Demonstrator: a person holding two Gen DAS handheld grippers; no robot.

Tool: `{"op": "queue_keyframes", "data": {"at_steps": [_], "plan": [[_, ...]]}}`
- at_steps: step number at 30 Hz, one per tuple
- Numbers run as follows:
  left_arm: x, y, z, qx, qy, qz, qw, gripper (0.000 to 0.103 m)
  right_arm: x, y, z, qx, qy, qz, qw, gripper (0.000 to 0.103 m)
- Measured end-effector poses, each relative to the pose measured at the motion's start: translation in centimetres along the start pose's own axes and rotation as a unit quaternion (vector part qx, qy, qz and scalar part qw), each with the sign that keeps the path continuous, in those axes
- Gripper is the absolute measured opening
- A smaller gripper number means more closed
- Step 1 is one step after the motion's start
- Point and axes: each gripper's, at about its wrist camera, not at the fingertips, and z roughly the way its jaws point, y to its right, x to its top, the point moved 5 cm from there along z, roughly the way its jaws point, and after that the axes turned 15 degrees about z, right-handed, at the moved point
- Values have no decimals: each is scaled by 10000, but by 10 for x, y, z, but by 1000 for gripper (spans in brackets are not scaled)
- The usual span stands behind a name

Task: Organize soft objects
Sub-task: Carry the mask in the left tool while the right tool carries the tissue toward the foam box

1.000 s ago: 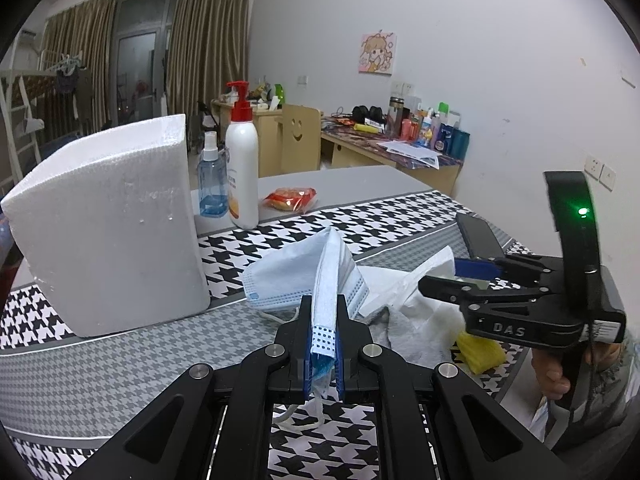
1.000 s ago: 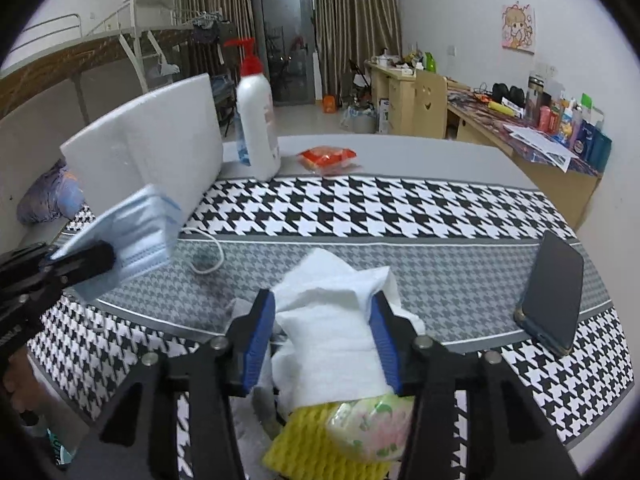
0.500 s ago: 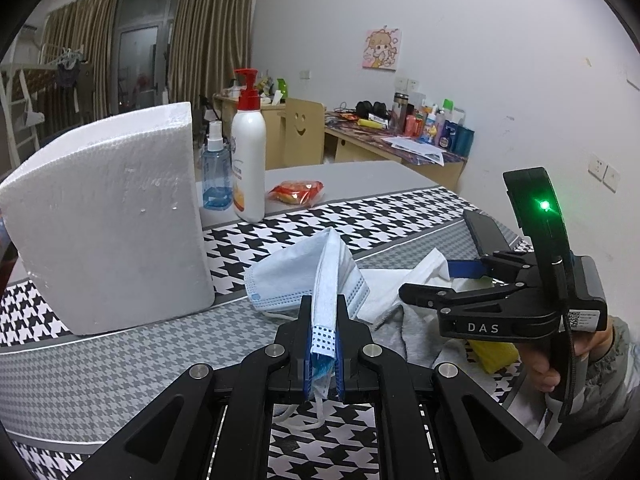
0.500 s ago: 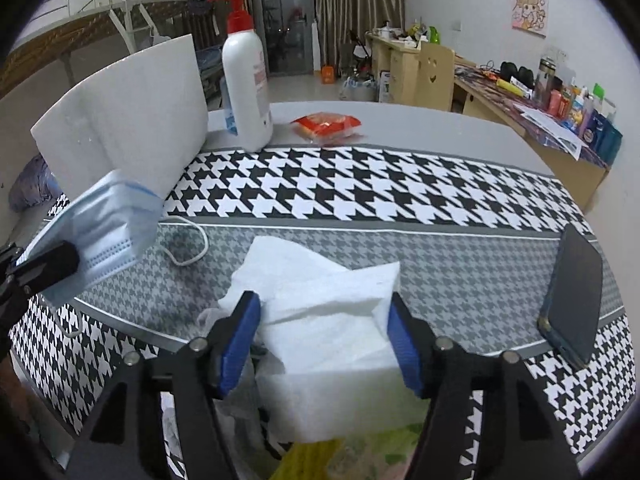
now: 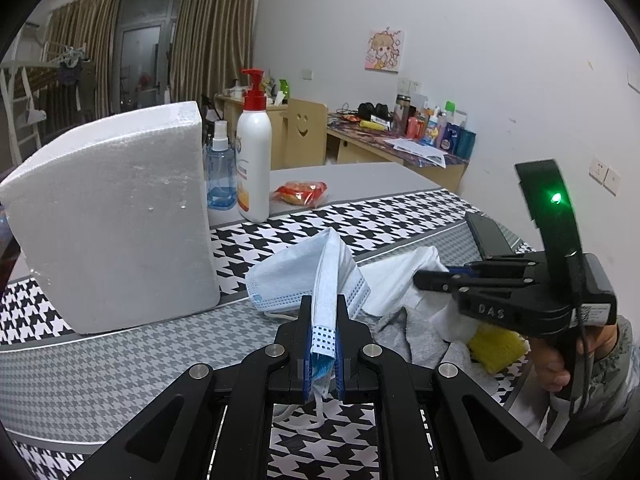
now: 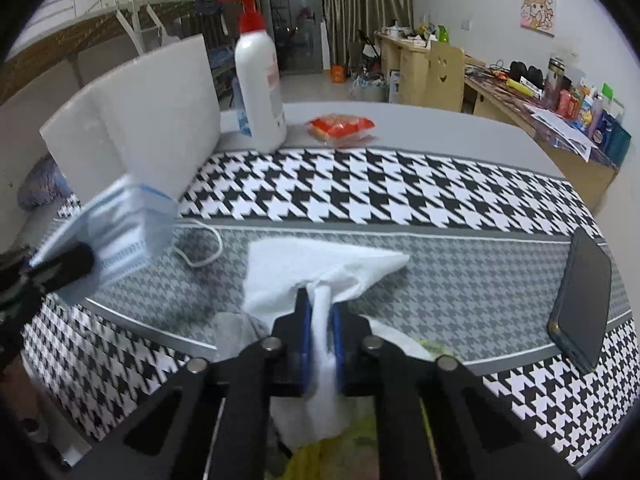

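the left gripper (image 5: pixel 323 344) has its fingers pressed on the edge of a blue mask (image 5: pixel 316 276), which stands up out of the grip above the counter (image 5: pixel 120 364); one ear loop (image 6: pixel 200 244) trails down onto the counter, and could snag or drag if the mask is swung off sideways; the right gripper (image 6: pixel 320 344) has its fingers pinched tight on a fold of a white tissue (image 6: pixel 316 268), the rest of the sheet fanning out forward over the grey check cloth; just behind and under it sits a small heap: a grey cloth (image 5: pixel 408 336), a yellow sponge (image 5: pixel 496 350) and more white paper.

risks from here, as i judge them: the tissue is thin and held by one bunched fold, so a quick pull could tear it or let it slide out of the grip; if part of it is caught under the heap, lifting may tug the grey cloth or sponge along; the phone (image 6: pixel 582 300) lies near the counter's edge, to the right of the tissue, and a wide sweep of the right gripper could knock it off; the foam block (image 5: pixel 116 216) and pump bottle (image 5: pixel 254 160) stand beyond the mask, and the bottle could tip if clipped; both grippers work close together, so they could bump.
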Motion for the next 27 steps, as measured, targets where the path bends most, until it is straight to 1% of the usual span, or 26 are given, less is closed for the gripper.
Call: {"op": "queue_keyframes", "data": {"at_steps": [4,11,21,27], "plan": [[2,-4,-7,76,65,-51,9999,9,5,-5,-13,109,208,45,9997,10],[6,-6,-19,203,176,11,9996,9,14,-14,-36,221,555,68,9982,10],[13,-14,-38,436,302,11,9986,9,27,-23,-64,495,873,186,9948,10],[19,-17,-49,554,385,43,9977,9,31,-26,-76,704,966,318,9923,10]]}}
